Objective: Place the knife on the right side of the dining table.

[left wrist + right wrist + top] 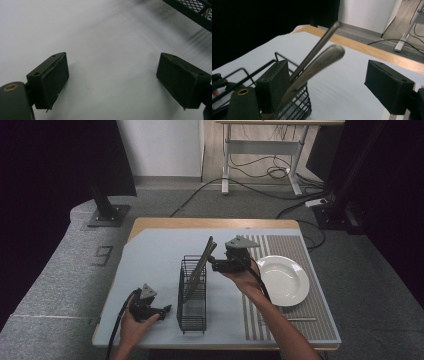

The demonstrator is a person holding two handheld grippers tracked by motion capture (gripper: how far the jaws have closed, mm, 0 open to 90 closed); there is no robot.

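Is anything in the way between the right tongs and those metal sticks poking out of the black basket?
Nothing visible. The right tongs are open right beside the two utensil handles leaning out of the wire basket; the handles rise just past the nearer pad, and open air fills the gap.

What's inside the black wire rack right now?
Two metal utensil handles lean out of the wire rack, by the open right gripper. Their lower ends are hidden by the mesh, so type is unclear.

Matt black wire basket (192,292), dull metal cutlery handles (322,58), glossy white plate (283,280).
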